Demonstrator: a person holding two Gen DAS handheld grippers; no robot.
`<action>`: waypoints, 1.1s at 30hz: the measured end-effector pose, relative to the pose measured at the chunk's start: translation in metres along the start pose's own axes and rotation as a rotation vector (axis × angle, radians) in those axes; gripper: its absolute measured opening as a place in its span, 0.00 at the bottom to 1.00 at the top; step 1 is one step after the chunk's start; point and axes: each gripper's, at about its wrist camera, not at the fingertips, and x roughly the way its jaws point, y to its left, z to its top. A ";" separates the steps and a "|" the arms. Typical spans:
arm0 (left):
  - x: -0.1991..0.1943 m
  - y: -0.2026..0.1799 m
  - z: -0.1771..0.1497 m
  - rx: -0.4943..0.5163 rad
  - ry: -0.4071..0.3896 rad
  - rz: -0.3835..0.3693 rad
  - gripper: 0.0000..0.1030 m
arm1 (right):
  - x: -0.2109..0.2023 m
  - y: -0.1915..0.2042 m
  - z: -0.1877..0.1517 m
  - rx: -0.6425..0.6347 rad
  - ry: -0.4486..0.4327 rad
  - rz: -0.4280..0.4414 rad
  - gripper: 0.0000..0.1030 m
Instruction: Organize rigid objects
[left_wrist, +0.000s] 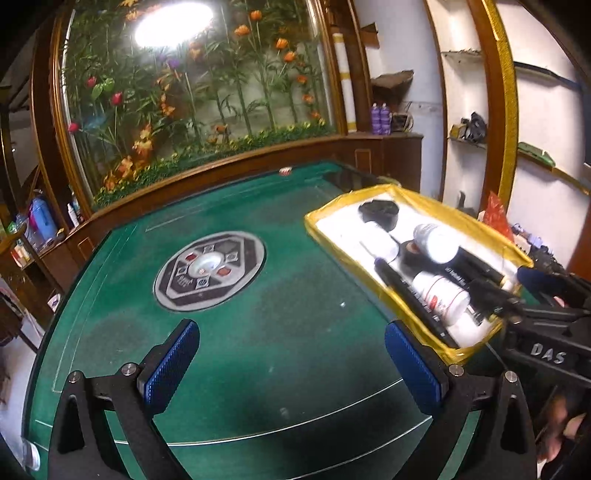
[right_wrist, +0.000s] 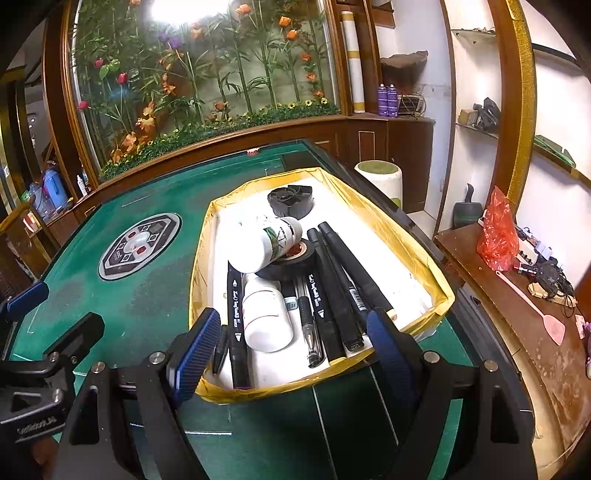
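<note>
A yellow-rimmed white tray (right_wrist: 421, 258) sits on the green table's right side; it also shows in the left wrist view (left_wrist: 476, 227). It holds two white bottles (right_wrist: 267, 314), black markers (right_wrist: 332, 288), a pen, a black tape roll (right_wrist: 291, 266) and a black round part (right_wrist: 290, 201). My right gripper (right_wrist: 291, 350) is open and empty over the tray's near edge, fingers astride the markers and bottle. My left gripper (left_wrist: 291, 363) is open and empty over bare green felt, left of the tray. The right gripper shows in the left wrist view (left_wrist: 517, 295).
A round grey control panel (left_wrist: 209, 270) is set in the green table's middle (left_wrist: 295, 280). A wooden counter with a glass flower display runs behind. A wooden side table (right_wrist: 517, 314) with a red bag and pink swatter stands right. A white stool (right_wrist: 380, 177) is beyond.
</note>
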 end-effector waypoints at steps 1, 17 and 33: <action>0.001 0.002 0.000 -0.006 0.007 -0.006 0.99 | 0.000 -0.001 0.000 0.003 -0.001 -0.001 0.78; 0.007 0.007 -0.003 0.022 0.061 0.030 0.99 | 0.001 -0.002 0.001 0.010 -0.006 -0.002 0.78; 0.007 0.021 -0.004 -0.017 0.059 0.097 0.99 | -0.001 0.003 0.003 0.013 -0.021 0.005 0.79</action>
